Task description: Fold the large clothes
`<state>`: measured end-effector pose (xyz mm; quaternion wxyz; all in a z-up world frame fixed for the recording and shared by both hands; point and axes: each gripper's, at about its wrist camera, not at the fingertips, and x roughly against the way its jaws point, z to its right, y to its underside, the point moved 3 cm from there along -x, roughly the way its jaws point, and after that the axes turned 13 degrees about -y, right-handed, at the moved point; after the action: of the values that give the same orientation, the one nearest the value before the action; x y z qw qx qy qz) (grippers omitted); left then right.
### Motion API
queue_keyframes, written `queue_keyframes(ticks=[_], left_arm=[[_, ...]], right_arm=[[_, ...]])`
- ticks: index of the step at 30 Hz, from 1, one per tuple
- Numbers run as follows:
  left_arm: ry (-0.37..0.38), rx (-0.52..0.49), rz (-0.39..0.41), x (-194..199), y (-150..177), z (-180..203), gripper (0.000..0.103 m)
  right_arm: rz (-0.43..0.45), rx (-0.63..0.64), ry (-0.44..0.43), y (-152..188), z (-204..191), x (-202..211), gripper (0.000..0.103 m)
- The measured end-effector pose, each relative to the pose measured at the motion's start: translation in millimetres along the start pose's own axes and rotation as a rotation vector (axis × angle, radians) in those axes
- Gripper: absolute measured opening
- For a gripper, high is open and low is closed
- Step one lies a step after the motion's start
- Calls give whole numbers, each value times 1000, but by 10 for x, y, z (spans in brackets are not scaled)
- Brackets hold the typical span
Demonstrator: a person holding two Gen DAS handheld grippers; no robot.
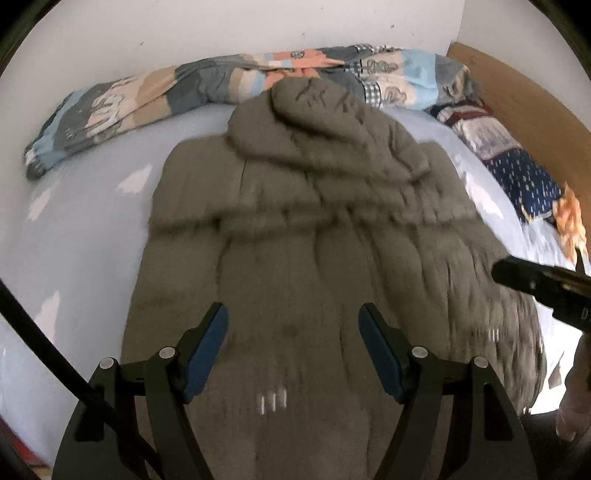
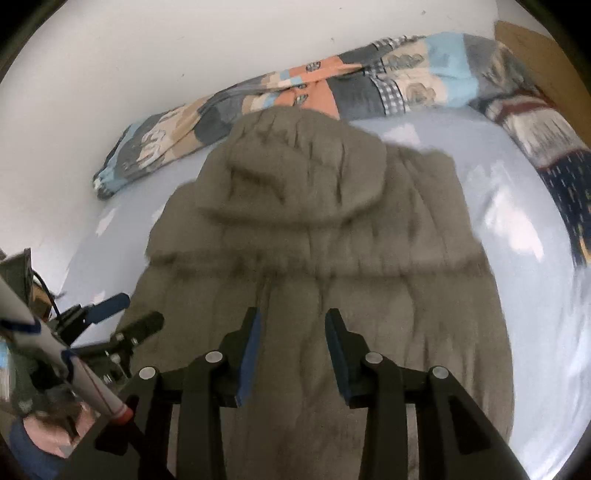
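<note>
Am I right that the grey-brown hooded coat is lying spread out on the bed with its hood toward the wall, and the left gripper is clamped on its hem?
Not quite. The left gripper is not clamped on anything: the left wrist view shows its jaws wide apart above the coat, with nothing between the pads. The rest holds: the coat lies spread on the bed, hood toward the wall.

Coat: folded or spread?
Partly folded: the coat lies lengthwise on the bed, no sleeves sticking out, hood flat on top.
</note>
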<state>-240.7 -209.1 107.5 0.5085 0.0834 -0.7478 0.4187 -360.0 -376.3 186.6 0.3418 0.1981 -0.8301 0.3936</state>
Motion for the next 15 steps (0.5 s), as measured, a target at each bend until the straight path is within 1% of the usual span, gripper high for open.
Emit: queue_keyframes(ticks=[1,3,4,6,7,9,10,12,13,15], left_arm=[[-5,7,-8,68,148,0,72],[-33,14,-22,148,458,-24,72],[-51,16,-20,165,570,-36,72],[-80,10,-23,170,778,-37,72],[-90,5,-33,141,865,-35,72],[-112,14,-62,43,987,-55,72],[-109,20,-85,-27,1051,-68,72],[-118,11,-118,-144,1146,-67,72],[-120,6,-127,-194,1185,-66,73],[-128,-6,-123,-227,1206,-43,74]], right_arm=[[-9,-11,-10,243,-61,65,39],[-23,-34,-5,544,-90,94,39],[-35,-39,9,744,-86,105,39],[-65,-15,47,986,-112,105,39],[-71,-10,57,1029,-75,93,39],[-88,-38,54,1208,-38,88,39],[-110,-69,46,1308,12,51,39],[-143,-86,55,1406,84,-44,40],[-161,-79,80,1467,119,-100,39],[-179,-68,95,1506,154,-163,40]])
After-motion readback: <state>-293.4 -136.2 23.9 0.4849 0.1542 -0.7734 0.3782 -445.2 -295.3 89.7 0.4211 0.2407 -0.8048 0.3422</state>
